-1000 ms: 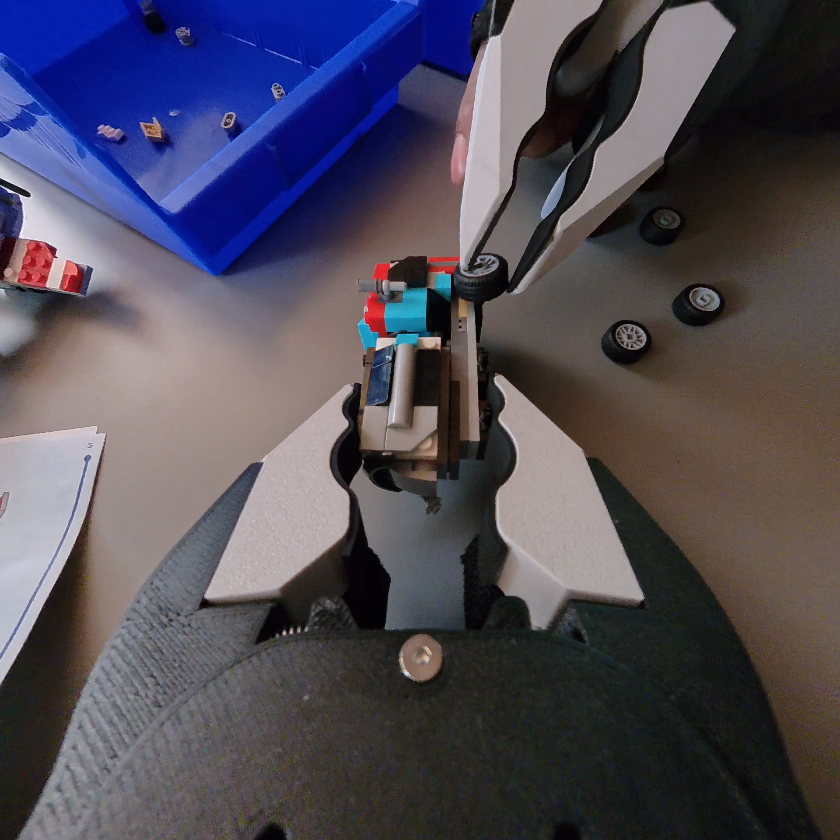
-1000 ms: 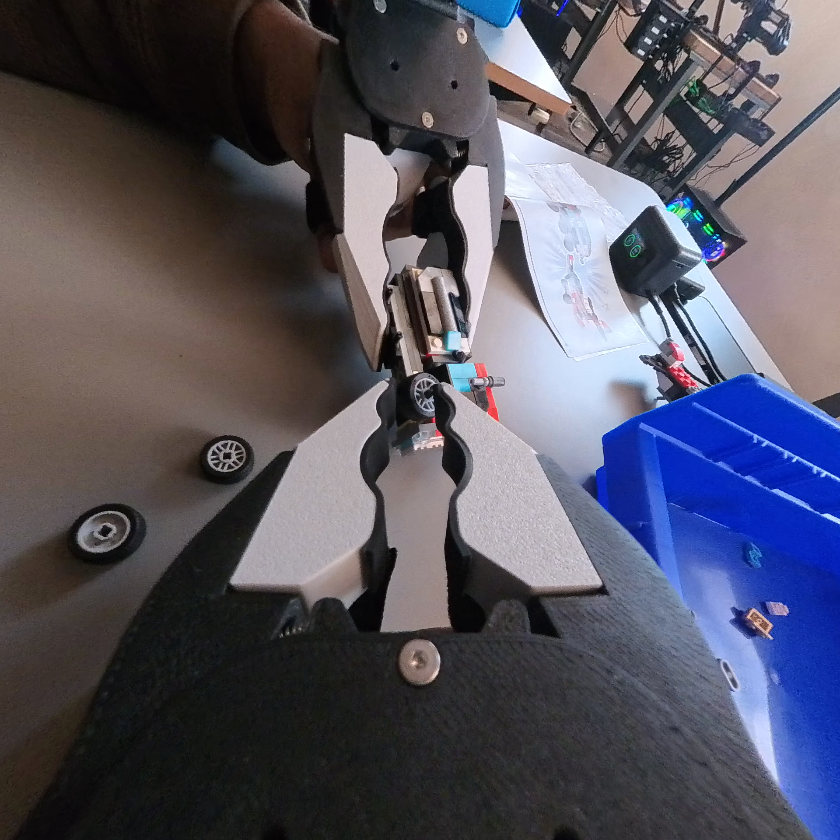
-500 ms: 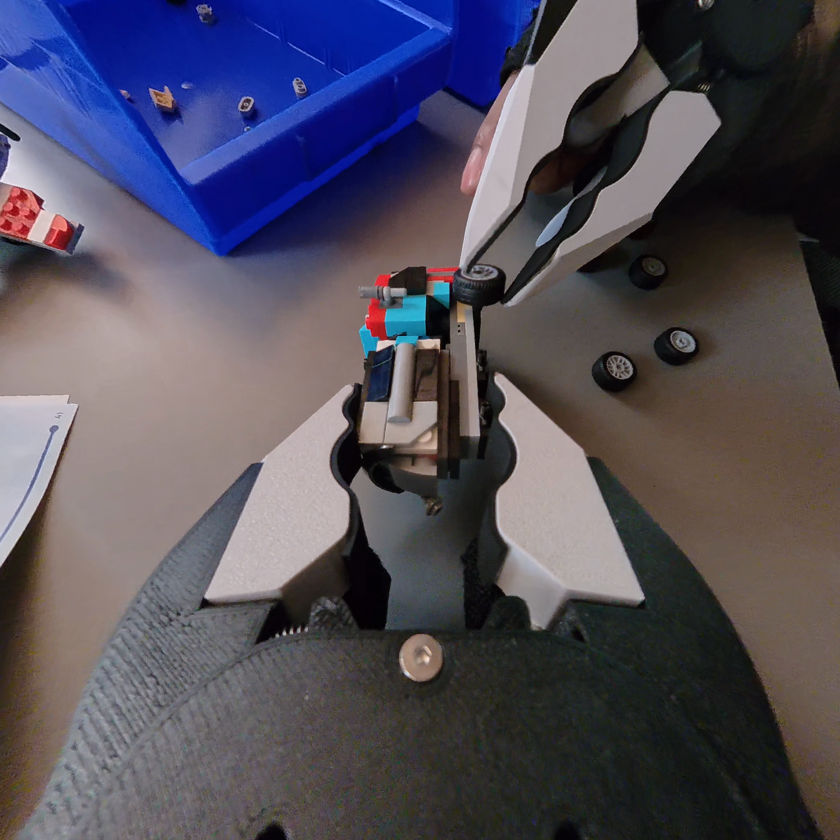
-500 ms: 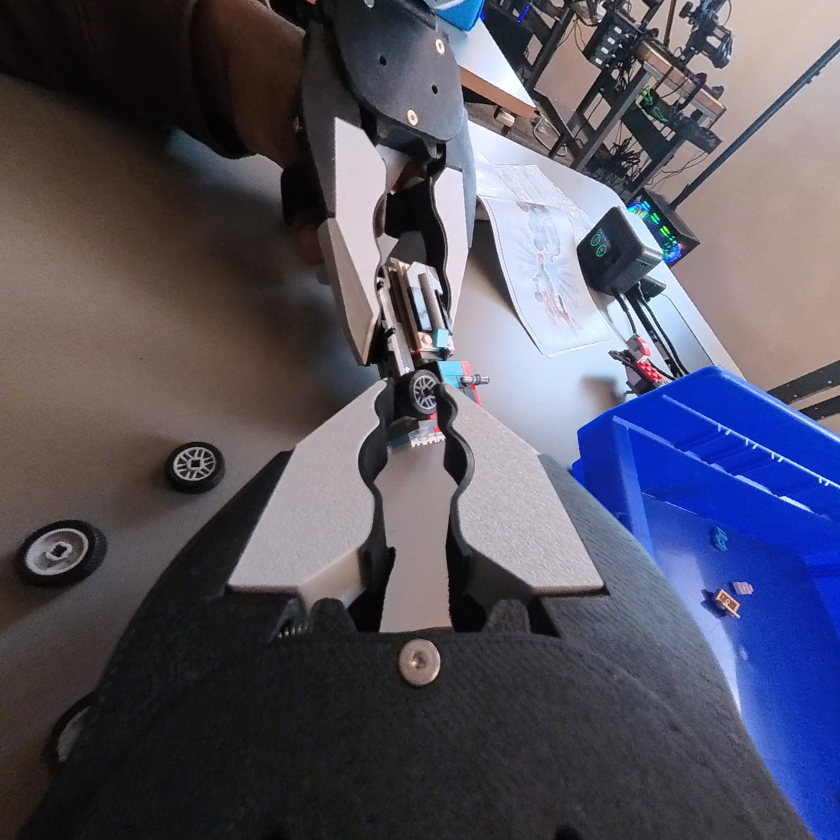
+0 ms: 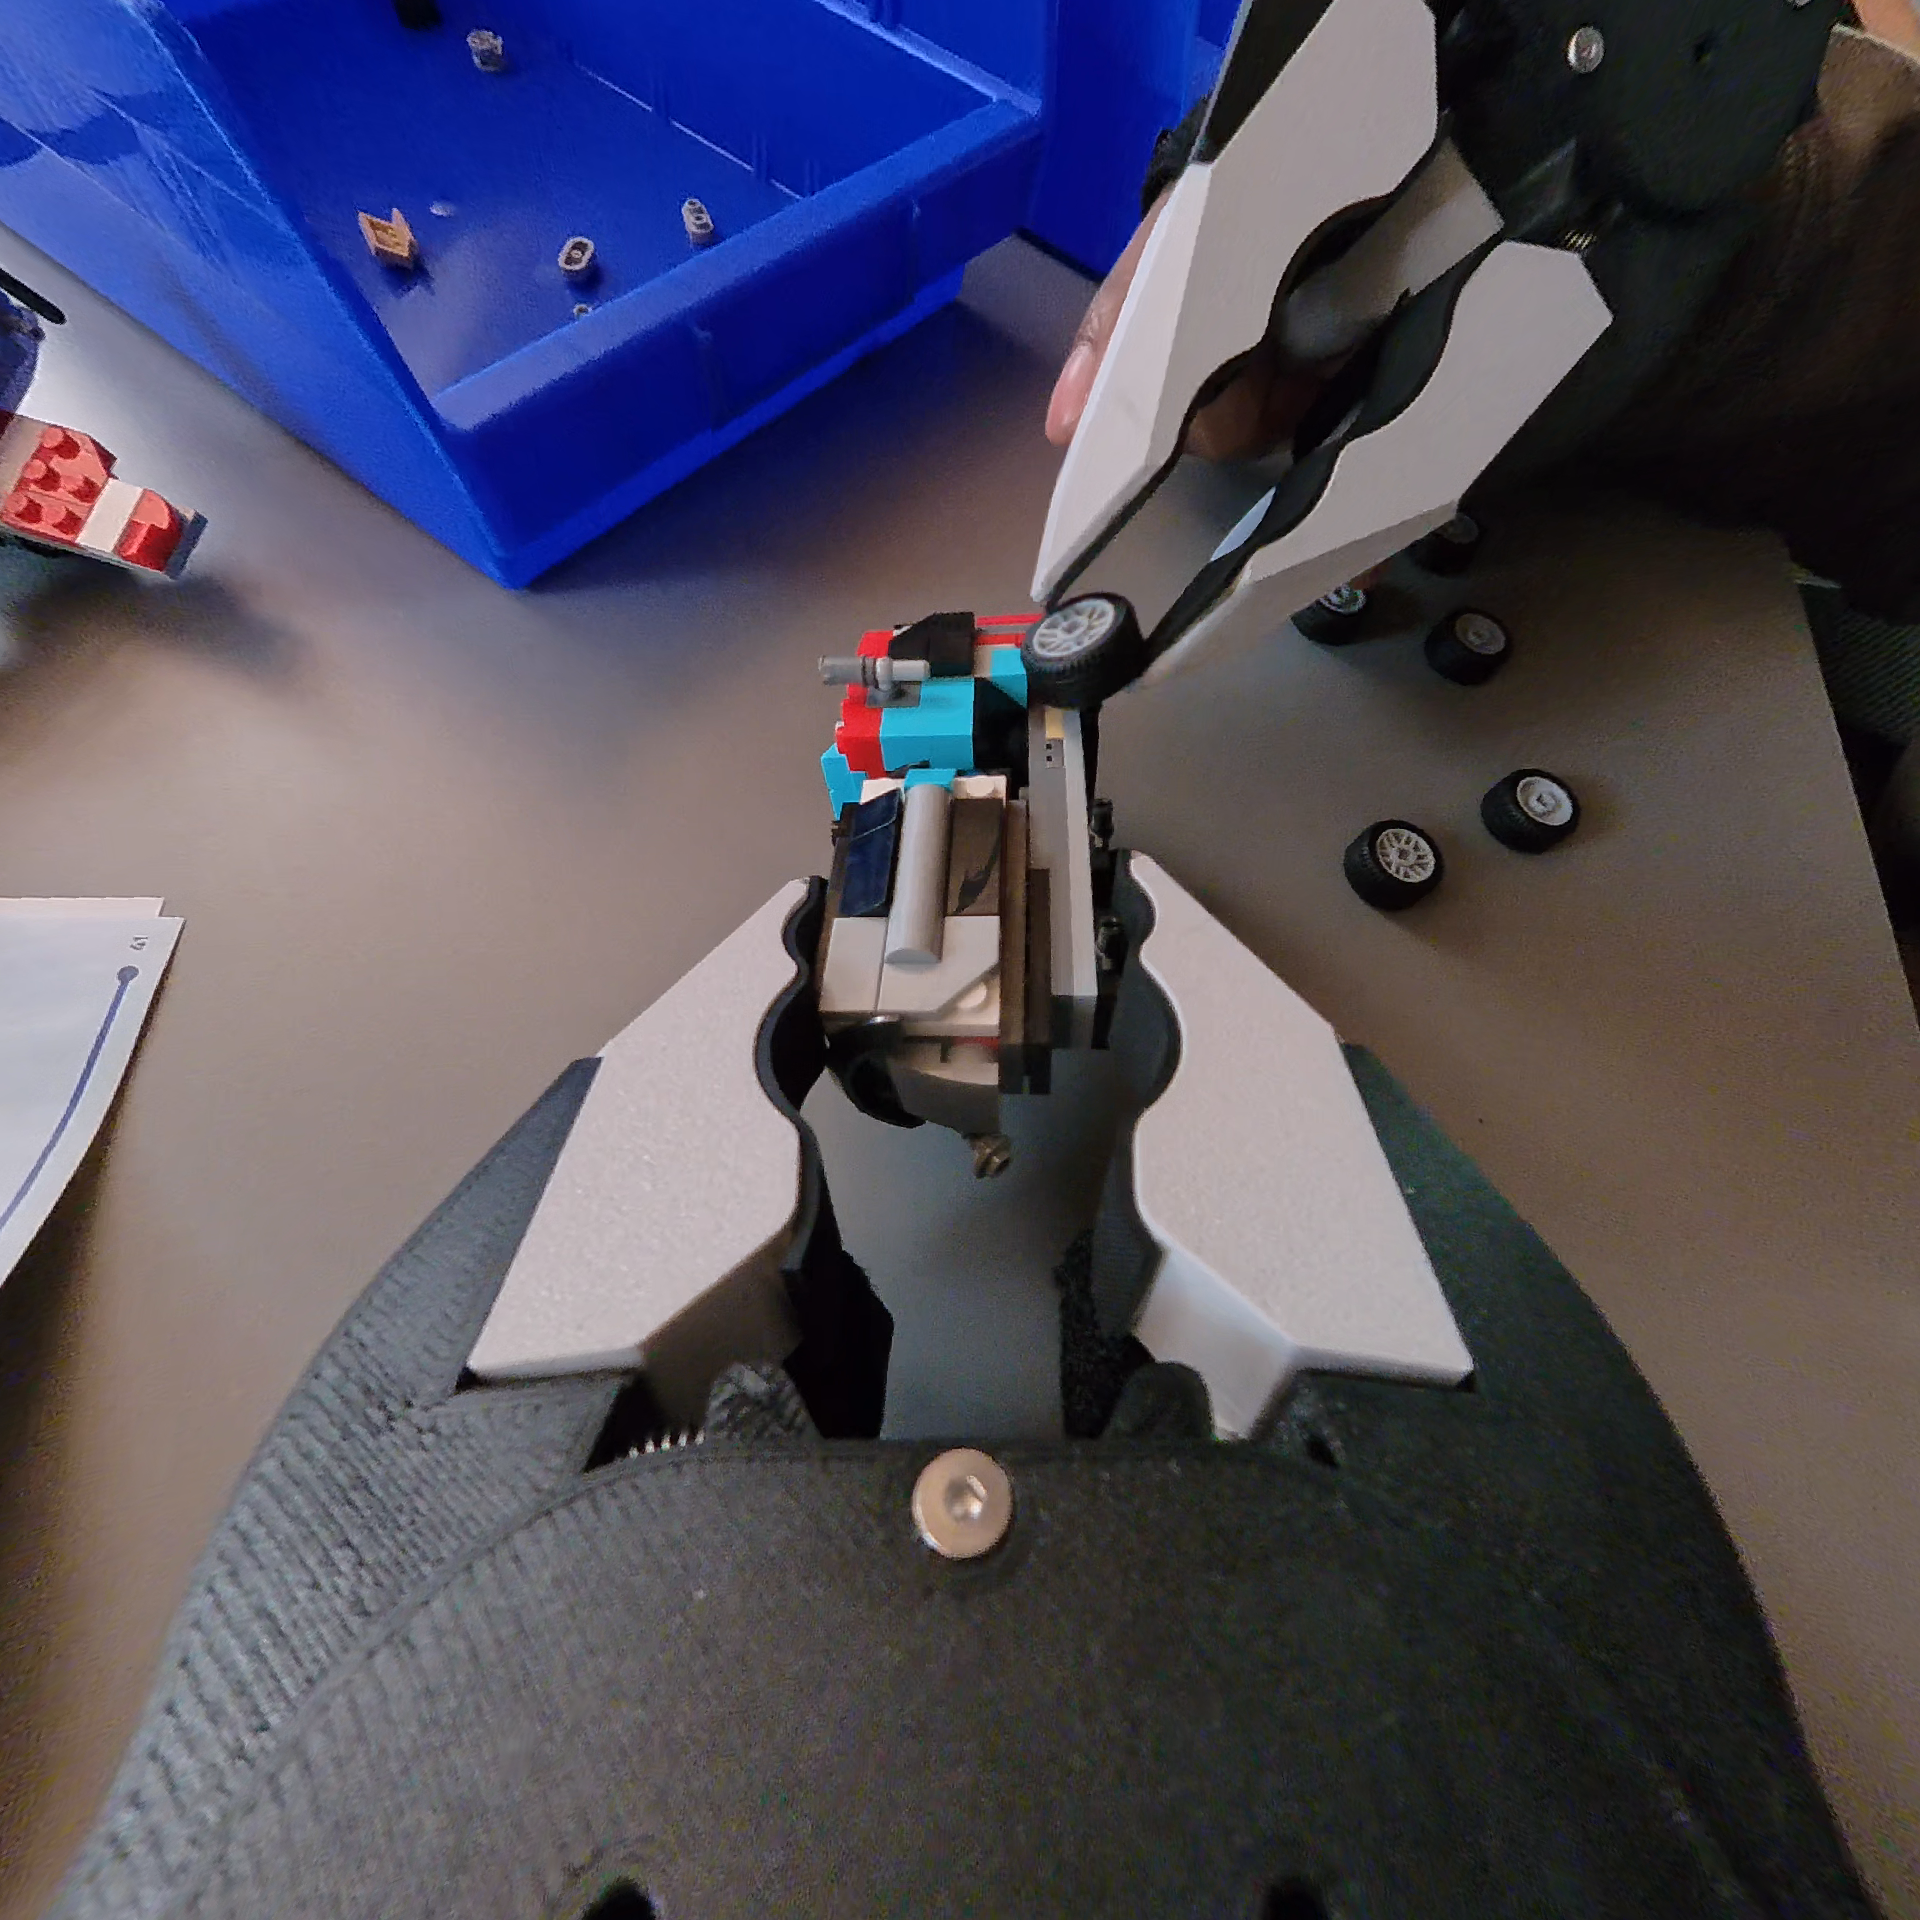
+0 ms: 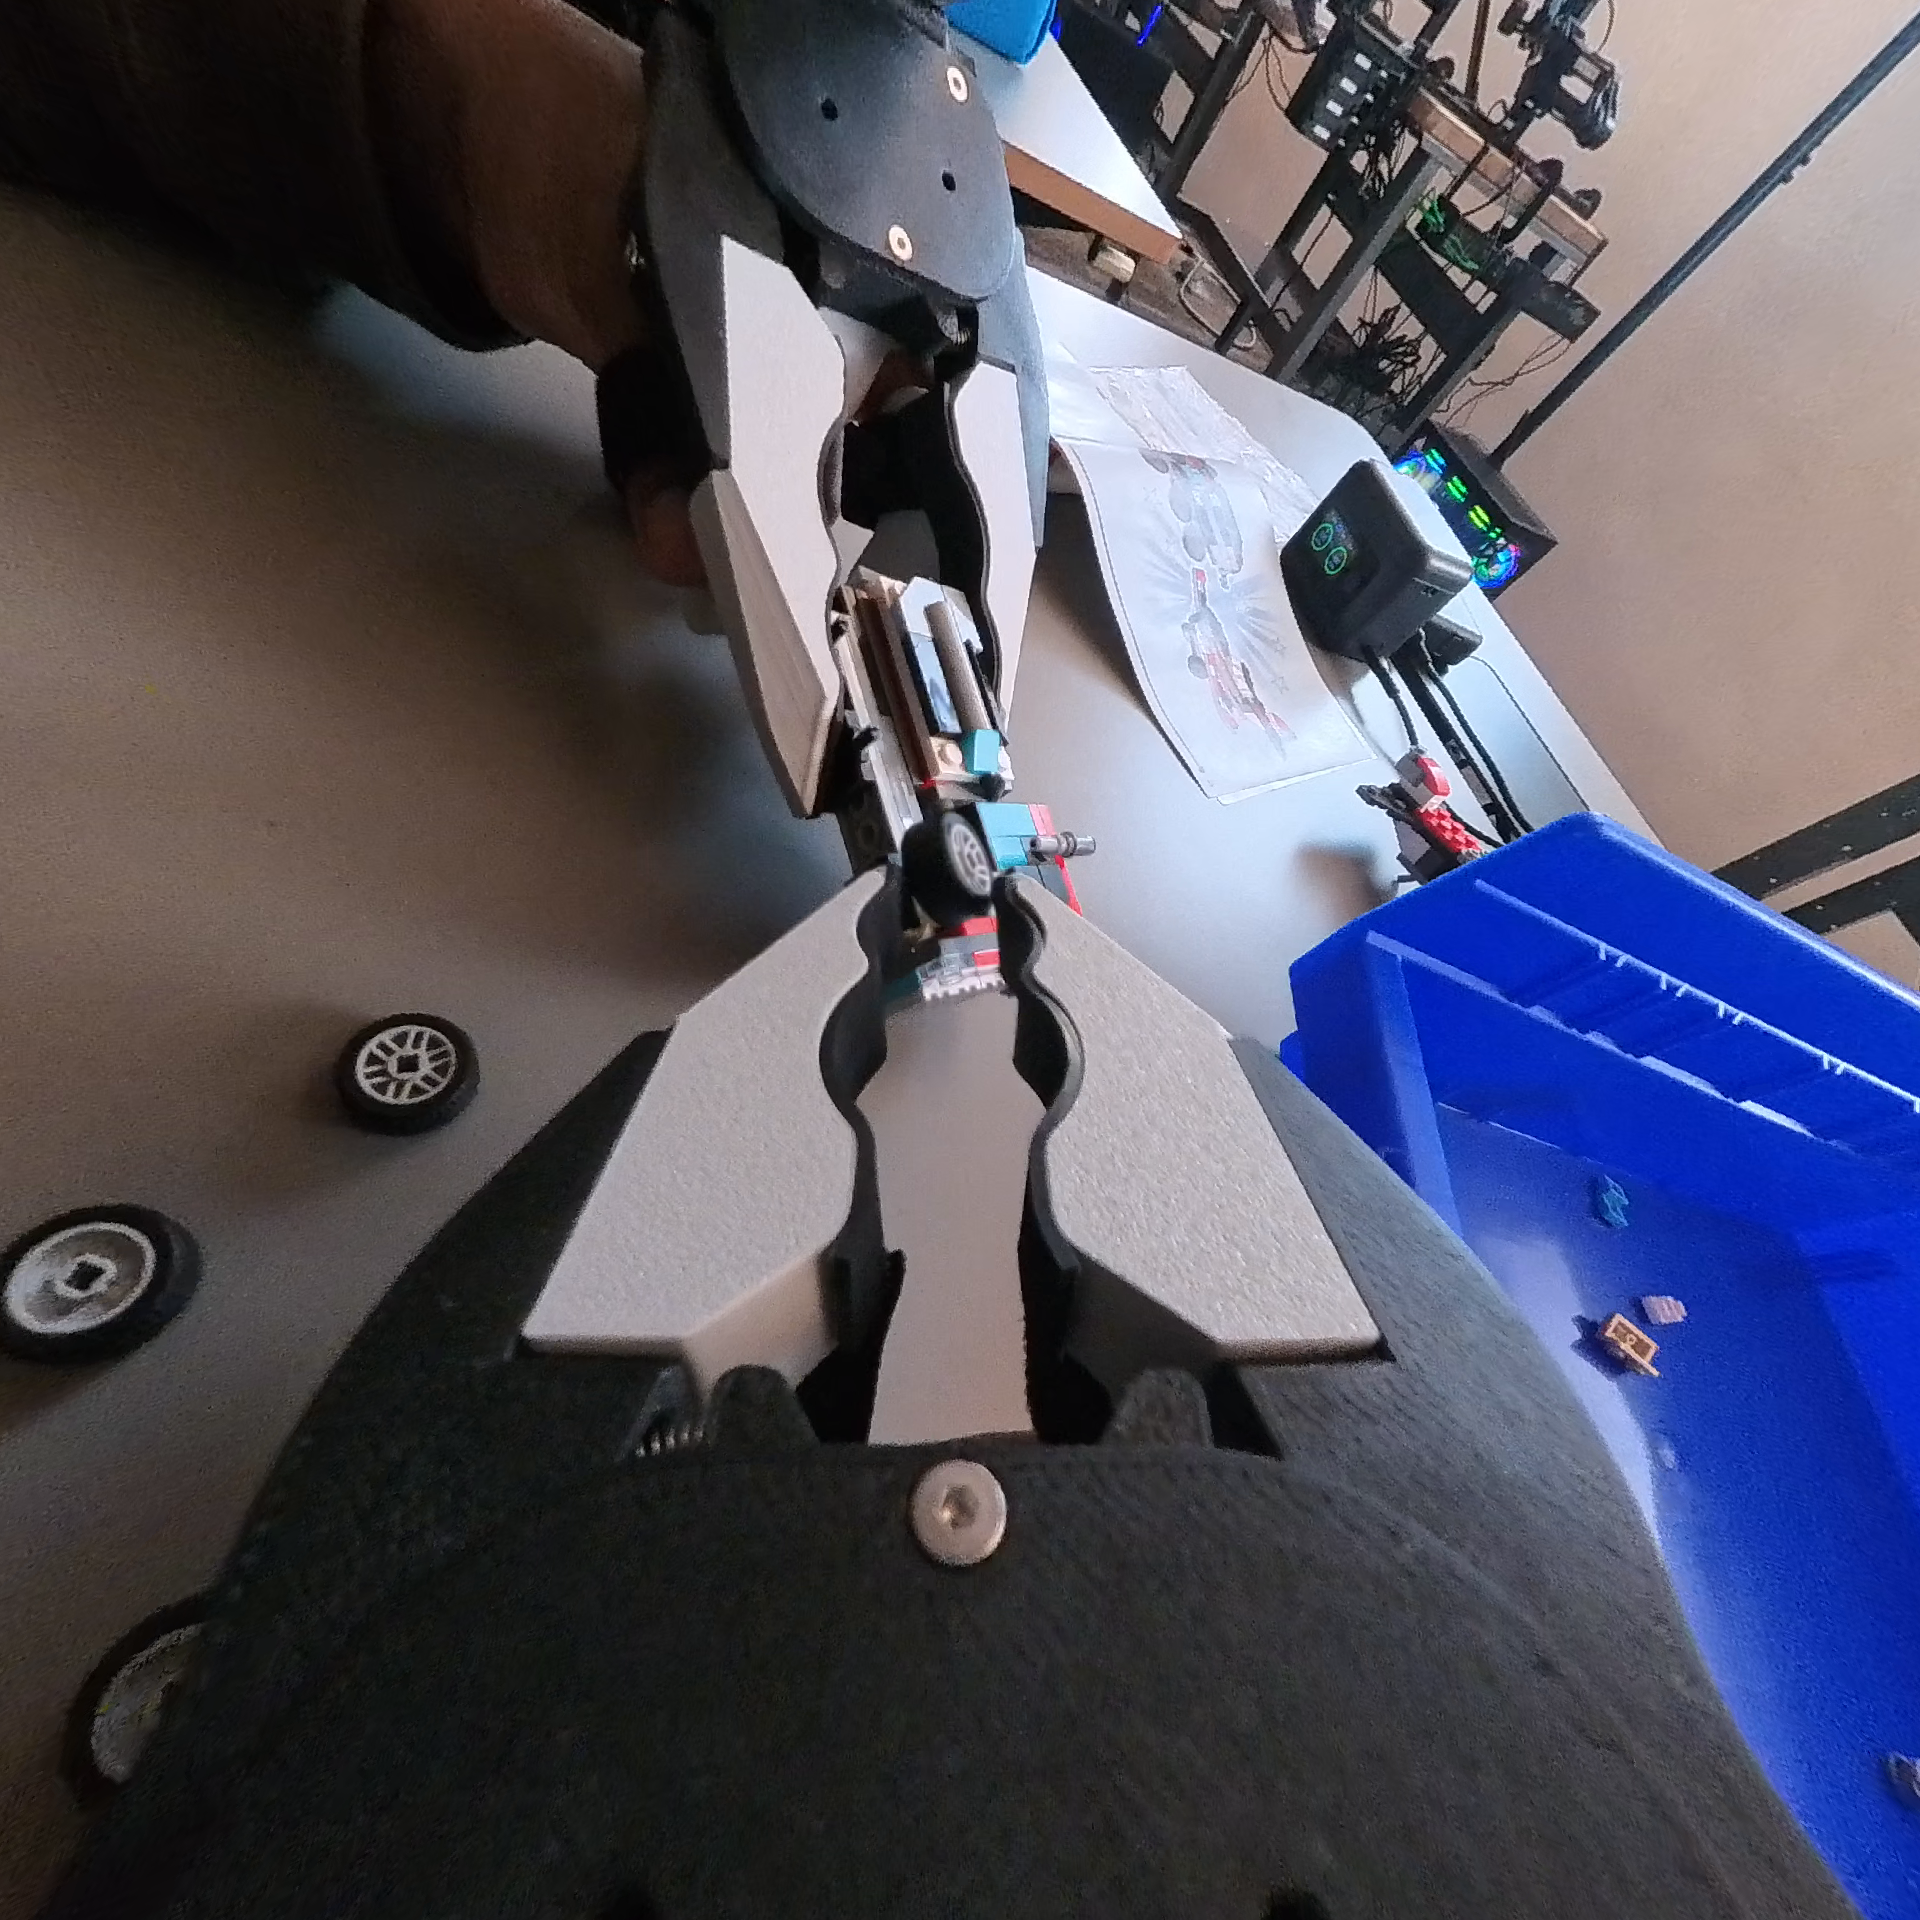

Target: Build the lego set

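My left gripper (image 5: 961,914) is shut on a toy brick car (image 5: 966,883) of grey, teal, red and black bricks, held on its side above the grey table (image 5: 416,831). The car also shows in the right wrist view (image 6: 935,727), between the left gripper's fingers (image 6: 769,665). My right gripper (image 6: 940,883) is shut on a small black wheel with a grey hub (image 6: 951,862) and holds it against the car's far end. In the left wrist view the wheel (image 5: 1081,644) sits at the right gripper's fingertips (image 5: 1195,623), touching the car's grey side.
A blue bin (image 5: 582,208) with a few small bricks stands at the back left and also shows in the right wrist view (image 6: 1662,1039). Loose wheels (image 5: 1392,862) lie to the right. A red brick piece (image 5: 94,509), an instruction sheet (image 5: 62,1039) and a black device (image 6: 1371,561) lie nearby. There is about 5 cm between the tips of the two grippers. The red brick piece (image 5: 94,509) is about 15 cm from my left fingertips.
Both grippers have kept their grasps. The wheel stays pressed at the car's end. The view has shifted a little, so the bin and loose wheels sit differently in frame.
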`<state>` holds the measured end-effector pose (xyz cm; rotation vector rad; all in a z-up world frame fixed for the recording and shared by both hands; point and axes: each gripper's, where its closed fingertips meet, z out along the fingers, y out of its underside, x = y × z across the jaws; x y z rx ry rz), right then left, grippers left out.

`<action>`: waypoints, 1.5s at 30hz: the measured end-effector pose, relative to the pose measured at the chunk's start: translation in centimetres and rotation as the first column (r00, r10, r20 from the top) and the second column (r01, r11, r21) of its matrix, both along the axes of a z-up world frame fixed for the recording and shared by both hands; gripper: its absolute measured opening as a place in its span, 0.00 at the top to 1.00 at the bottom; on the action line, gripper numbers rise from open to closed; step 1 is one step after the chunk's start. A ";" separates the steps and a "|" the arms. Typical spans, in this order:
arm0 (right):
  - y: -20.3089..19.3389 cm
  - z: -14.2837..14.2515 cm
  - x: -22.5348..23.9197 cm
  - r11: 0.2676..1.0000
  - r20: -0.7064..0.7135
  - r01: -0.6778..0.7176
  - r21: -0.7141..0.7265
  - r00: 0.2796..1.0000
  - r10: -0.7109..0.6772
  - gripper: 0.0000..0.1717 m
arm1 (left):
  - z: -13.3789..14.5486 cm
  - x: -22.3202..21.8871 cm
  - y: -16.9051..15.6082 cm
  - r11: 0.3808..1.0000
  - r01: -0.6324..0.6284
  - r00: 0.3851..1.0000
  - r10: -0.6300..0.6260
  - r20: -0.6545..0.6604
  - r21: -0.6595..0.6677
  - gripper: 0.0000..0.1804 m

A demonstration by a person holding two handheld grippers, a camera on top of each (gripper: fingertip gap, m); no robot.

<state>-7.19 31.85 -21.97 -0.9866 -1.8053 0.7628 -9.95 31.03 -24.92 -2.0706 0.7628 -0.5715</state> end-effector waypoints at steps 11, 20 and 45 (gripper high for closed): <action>0.1 0.3 -0.2 1.000 -0.026 0.004 -0.001 1.000 -0.004 0.85 | 0.3 -0.2 0.1 1.000 -0.022 0.999 0.023 0.038 -0.021 0.69; 0.6 1.2 -0.2 0.974 -0.125 0.005 0.225 0.992 0.024 0.75 | 0.7 -1.4 0.7 0.992 -0.105 0.990 0.110 0.083 -0.068 0.69; -0.1 -0.1 -4.2 0.763 -0.099 -0.010 0.646 0.990 0.098 0.61 | 1.7 -2.8 0.7 0.976 -0.193 0.974 0.203 0.101 -0.098 0.69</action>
